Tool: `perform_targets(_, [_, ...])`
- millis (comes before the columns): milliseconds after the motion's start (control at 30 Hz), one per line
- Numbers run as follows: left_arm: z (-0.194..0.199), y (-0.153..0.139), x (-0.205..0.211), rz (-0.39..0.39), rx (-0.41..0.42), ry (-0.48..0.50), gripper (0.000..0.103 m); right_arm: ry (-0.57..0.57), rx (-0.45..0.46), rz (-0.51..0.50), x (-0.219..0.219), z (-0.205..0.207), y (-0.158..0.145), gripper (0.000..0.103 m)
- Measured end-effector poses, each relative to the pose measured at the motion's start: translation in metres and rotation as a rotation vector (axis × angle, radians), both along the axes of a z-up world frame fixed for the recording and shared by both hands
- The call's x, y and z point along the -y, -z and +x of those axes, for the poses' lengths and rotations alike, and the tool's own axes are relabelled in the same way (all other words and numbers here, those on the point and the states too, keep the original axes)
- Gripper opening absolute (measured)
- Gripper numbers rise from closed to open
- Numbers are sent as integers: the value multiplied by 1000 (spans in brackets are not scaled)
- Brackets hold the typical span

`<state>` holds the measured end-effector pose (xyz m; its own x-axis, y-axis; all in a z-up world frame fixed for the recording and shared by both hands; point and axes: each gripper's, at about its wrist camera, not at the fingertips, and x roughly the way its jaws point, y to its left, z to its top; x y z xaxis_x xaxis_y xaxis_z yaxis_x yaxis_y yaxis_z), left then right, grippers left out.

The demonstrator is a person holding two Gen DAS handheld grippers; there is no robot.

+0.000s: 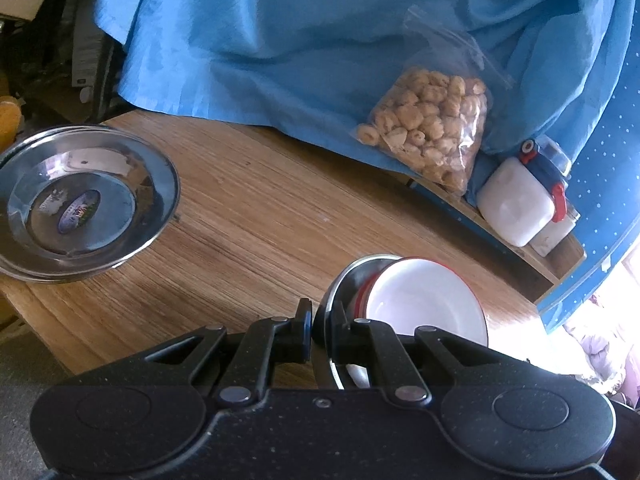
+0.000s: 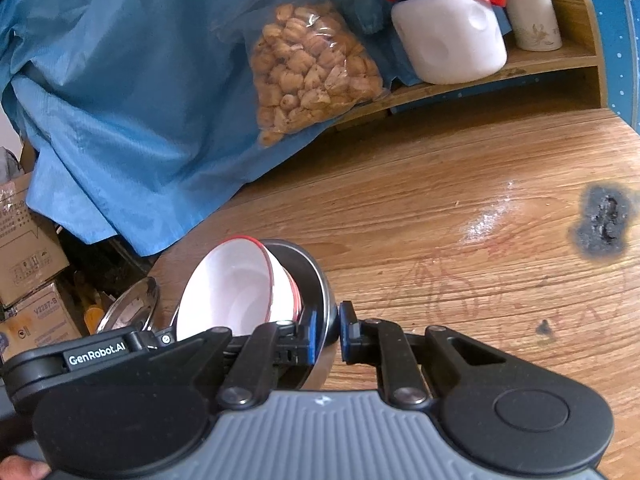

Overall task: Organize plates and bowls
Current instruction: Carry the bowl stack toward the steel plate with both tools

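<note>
A steel bowl [image 1: 340, 284] holds a white bowl with a red rim [image 1: 424, 300] nested inside it, lifted above the wooden table [image 1: 260, 216]. My left gripper [image 1: 320, 332] is shut on the steel bowl's rim on one side. My right gripper [image 2: 328, 336] is shut on the same steel bowl's rim [image 2: 316, 280] on the other side, with the white bowl [image 2: 228, 288] to its left. A second steel plate [image 1: 84, 200] with a sticker rests on the table's left end. Its edge also shows in the right wrist view [image 2: 132, 304].
A blue cloth [image 1: 300, 40] drapes behind the table. A bag of snacks [image 1: 432, 132] leans on it. A white jug with a red handle [image 2: 448, 36] and a white flask [image 2: 532, 8] stand on a low shelf. Cardboard boxes [image 2: 24, 248] sit beyond the table's left edge. A burn mark [image 2: 604, 224] is on the tabletop.
</note>
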<state>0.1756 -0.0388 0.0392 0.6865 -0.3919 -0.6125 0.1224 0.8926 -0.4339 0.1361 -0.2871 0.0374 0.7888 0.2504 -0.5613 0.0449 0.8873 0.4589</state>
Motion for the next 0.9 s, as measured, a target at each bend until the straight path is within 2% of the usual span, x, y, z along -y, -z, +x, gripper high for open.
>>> perform_targets(333, [5, -13, -13, 6, 29, -28, 6, -52, 21, 7, -8, 12, -9, 14])
perform_targets(467, [7, -18, -22, -1, 47, -52, 6, -90, 51, -29, -19, 19, -18, 14])
perform_targets(900, [11, -21, -44, -1, 44, -118, 6, -161, 62, -35, -42, 37, -23, 14])
